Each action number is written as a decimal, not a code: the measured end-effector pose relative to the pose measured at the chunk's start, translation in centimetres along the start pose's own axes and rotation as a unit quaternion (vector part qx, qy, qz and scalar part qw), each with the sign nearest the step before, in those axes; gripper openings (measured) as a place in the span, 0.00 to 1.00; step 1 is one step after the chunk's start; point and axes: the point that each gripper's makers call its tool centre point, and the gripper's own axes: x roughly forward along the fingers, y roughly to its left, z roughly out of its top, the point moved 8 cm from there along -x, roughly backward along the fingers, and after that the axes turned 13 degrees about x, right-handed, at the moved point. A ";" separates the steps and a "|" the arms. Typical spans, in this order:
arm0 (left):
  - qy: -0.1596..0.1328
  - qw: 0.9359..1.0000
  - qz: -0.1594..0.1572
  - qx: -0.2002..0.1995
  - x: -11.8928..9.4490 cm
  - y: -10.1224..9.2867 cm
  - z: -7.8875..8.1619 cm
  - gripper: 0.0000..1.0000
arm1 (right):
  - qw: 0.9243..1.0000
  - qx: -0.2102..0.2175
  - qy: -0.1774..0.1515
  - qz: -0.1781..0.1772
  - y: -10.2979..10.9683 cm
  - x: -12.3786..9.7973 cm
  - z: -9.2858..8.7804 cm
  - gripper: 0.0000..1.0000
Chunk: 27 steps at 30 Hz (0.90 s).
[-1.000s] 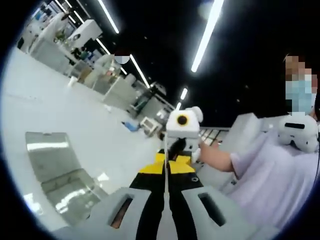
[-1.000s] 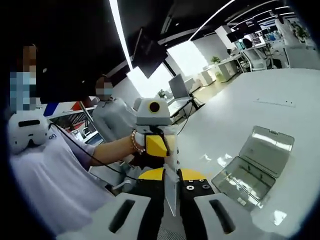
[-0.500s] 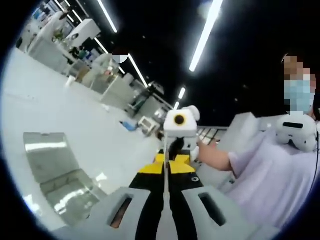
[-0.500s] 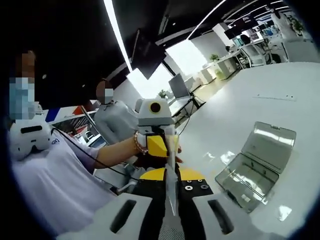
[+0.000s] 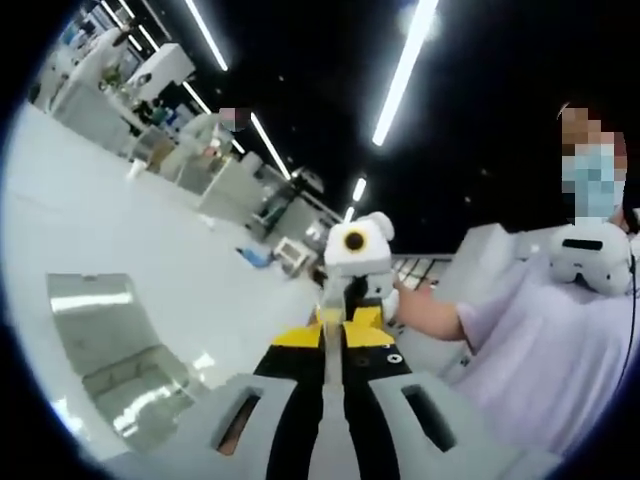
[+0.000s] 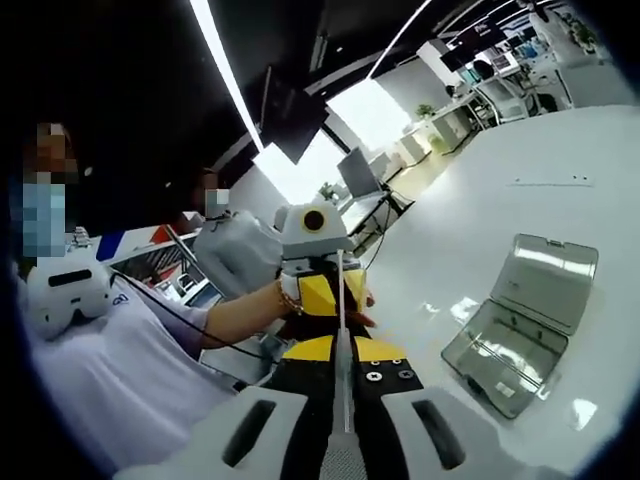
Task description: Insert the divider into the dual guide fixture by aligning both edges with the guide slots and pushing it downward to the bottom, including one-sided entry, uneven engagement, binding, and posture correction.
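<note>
The divider [image 5: 329, 352], a thin pale plate, shows edge-on as a narrow line between my left gripper's [image 5: 334, 326] yellow-tipped black jaws, which are shut on it. In the right gripper view the same divider [image 6: 342, 330] also stands edge-on, with my right gripper [image 6: 336, 349] shut on its near end. Each gripper faces the other across the plate: the right gripper [image 5: 353, 272] shows beyond the left jaws, the left gripper [image 6: 318, 292] beyond the right ones. A clear fixture case [image 5: 115, 355] with its lid open lies on the white table [image 5: 150, 230], apart from the plate. It appears again as the case [image 6: 520, 325].
A person in a pale shirt [image 5: 545, 350] holds both grippers in the air; a hand with a bracelet [image 6: 282, 297] grips the left one. Another person [image 6: 235, 250] stands behind. Desks and equipment [image 5: 150, 75] line the far side of the room.
In the right gripper view the divider has turned from slightly face-on to fully edge-on. Both views have shifted a little with the hands; the grips are unchanged.
</note>
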 end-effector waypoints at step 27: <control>0.002 0.984 0.132 0.116 -6.4 -1.5 -0.1 0.37 | 0.993 0.057 -0.044 -0.097 -0.8 -0.1 0.6 0.00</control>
